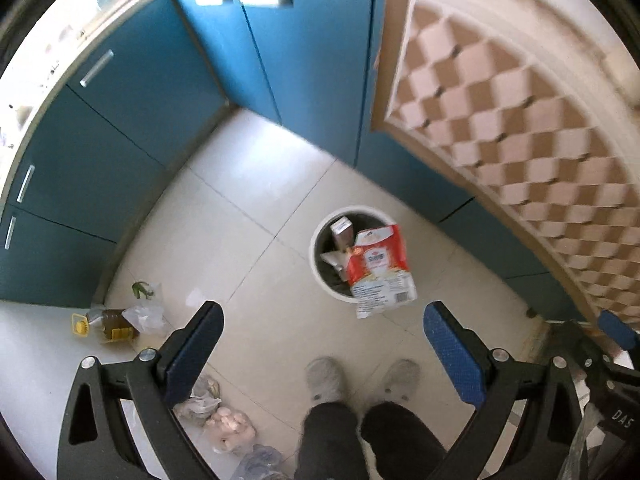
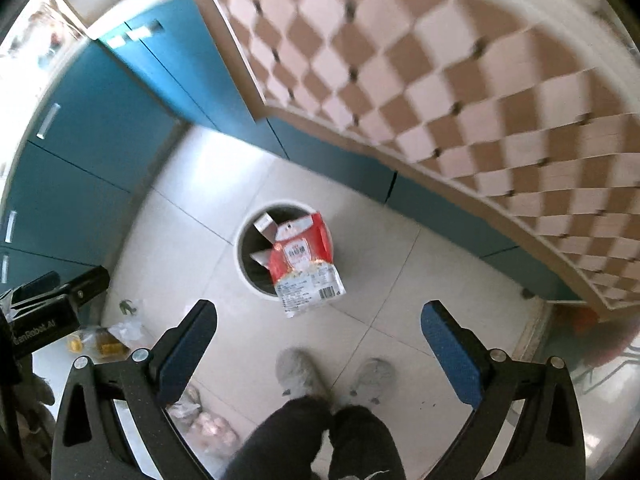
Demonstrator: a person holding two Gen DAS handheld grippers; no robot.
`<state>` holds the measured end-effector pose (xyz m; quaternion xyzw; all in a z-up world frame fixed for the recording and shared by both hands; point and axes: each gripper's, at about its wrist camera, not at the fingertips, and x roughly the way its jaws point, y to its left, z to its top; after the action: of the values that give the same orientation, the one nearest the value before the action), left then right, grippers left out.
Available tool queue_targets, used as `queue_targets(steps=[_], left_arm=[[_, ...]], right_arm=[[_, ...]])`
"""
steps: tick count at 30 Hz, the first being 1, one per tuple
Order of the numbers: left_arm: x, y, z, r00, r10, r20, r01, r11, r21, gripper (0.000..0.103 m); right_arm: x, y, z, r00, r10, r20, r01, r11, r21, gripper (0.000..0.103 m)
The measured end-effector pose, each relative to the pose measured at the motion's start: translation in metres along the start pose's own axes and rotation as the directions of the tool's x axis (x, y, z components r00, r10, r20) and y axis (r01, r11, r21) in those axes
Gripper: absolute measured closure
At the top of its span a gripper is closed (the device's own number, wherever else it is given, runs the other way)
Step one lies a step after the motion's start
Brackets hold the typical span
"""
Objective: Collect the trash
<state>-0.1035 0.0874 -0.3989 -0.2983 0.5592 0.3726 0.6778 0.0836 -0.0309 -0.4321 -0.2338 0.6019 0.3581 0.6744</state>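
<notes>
The red-and-white snack wrapper point(image 1: 382, 270) hangs in mid-air above the round white trash bin point(image 1: 320, 276) on the tiled floor point(image 1: 248, 208), touched by neither tool. In the left wrist view it overlaps the bin's near-right rim, and its lower edge reaches past that rim over the tiles. The bin already holds a small carton point(image 1: 342, 230) and some crumpled packaging.

The left hand-held gripper point(image 1: 322, 344) is spread wide with nothing between its blue pads. The right hand-held gripper point(image 2: 318, 340) is equally wide and empty. Both point down at the bin, above the person's 2 grey shoes point(image 1: 326, 378).

The main risk, as I judge it, is a miss. The wrapper is light and flat, so it may flutter sideways, catch the rim and slide onto the floor instead of dropping inside. Its position over the rim, not the centre, makes that more likely. If it lands outside, it will lie thin against the tiles and be awkward to pinch again.

Near the blue cabinets point(image 1: 100, 152), an oil bottle point(image 1: 108, 322) and plastic bags point(image 1: 146, 316) lie on the floor; whether they count as trash is unclear.
</notes>
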Motion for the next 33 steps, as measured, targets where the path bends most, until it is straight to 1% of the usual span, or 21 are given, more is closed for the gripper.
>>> queue_targets(steps=[1, 2, 3, 5, 8, 10, 12, 15, 18, 21, 23, 24, 27, 33], left_arm=[[-0.022, 0.000, -0.003, 1.000, -0.005, 0.018, 0.004, 1.000, 0.014, 0.001], [-0.038, 0.000, -0.005, 0.999, -0.012, 0.031, 0.012, 1.000, 0.024, 0.001], [-0.061, 0.002, -0.008, 0.998, -0.041, 0.050, 0.039, 0.999, 0.037, 0.001], [-0.090, 0.003, -0.012, 0.995, -0.071, 0.076, 0.067, 0.996, 0.058, 0.001], [-0.138, 0.007, -0.018, 0.984, -0.151, 0.100, 0.139, 0.984, 0.115, 0.001], [-0.169, 0.010, -0.026, 0.972, -0.195, 0.127, 0.171, 0.969, 0.178, 0.001], [-0.191, 0.013, -0.032, 0.963, -0.226, 0.146, 0.191, 0.956, 0.225, 0.001], [-0.222, 0.021, -0.043, 0.944, -0.293, 0.148, 0.241, 0.925, 0.293, 0.001], [-0.240, 0.027, -0.053, 0.931, -0.341, 0.133, 0.283, 0.901, 0.329, 0.001], [-0.261, 0.033, -0.064, 0.915, -0.386, 0.113, 0.328, 0.878, 0.350, 0.001], [-0.278, 0.034, -0.071, 0.903, -0.413, 0.115, 0.348, 0.863, 0.365, 0.001], [-0.283, 0.034, -0.073, 0.900, -0.419, 0.119, 0.352, 0.861, 0.368, 0.001], [-0.301, 0.034, -0.078, 0.882, -0.451, 0.134, 0.378, 0.849, 0.369, 0.000], [-0.321, 0.036, -0.080, 0.869, -0.466, 0.167, 0.385, 0.848, 0.363, 0.000]], right_arm=[[-0.028, 0.001, -0.005, 1.000, 0.009, 0.021, -0.009, 1.000, 0.006, 0.000], [-0.044, 0.002, -0.008, 0.999, 0.013, 0.030, -0.013, 1.000, 0.010, 0.000], [-0.063, 0.005, -0.012, 0.999, 0.018, 0.043, -0.019, 1.000, 0.016, 0.000], [-0.106, 0.013, -0.022, 0.997, 0.037, 0.074, -0.039, 0.999, 0.025, 0.000], [-0.168, 0.023, -0.038, 0.991, 0.056, 0.124, -0.060, 0.998, 0.030, 0.000], [-0.205, 0.031, -0.052, 0.988, 0.063, 0.143, -0.069, 0.997, 0.039, 0.000], [-0.242, 0.040, -0.066, 0.981, 0.101, 0.166, -0.113, 0.992, 0.060, 0.000], [-0.291, 0.054, -0.088, 0.970, 0.113, 0.216, -0.130, 0.989, 0.065, 0.000], [-0.327, 0.066, -0.109, 0.958, 0.154, 0.242, -0.180, 0.980, 0.090, 0.000], [-0.355, 0.076, -0.128, 0.948, 0.174, 0.265, -0.207, 0.973, 0.100, 0.000], [-0.367, 0.080, -0.138, 0.943, 0.188, 0.273, -0.223, 0.969, 0.103, 0.000], [-0.375, 0.083, -0.144, 0.940, 0.201, 0.275, -0.235, 0.967, 0.098, 0.000], [-0.388, 0.088, -0.155, 0.936, 0.217, 0.277, -0.247, 0.966, 0.080, 0.000], [-0.403, 0.086, -0.163, 0.930, 0.257, 0.263, -0.283, 0.957, 0.062, 0.000]])
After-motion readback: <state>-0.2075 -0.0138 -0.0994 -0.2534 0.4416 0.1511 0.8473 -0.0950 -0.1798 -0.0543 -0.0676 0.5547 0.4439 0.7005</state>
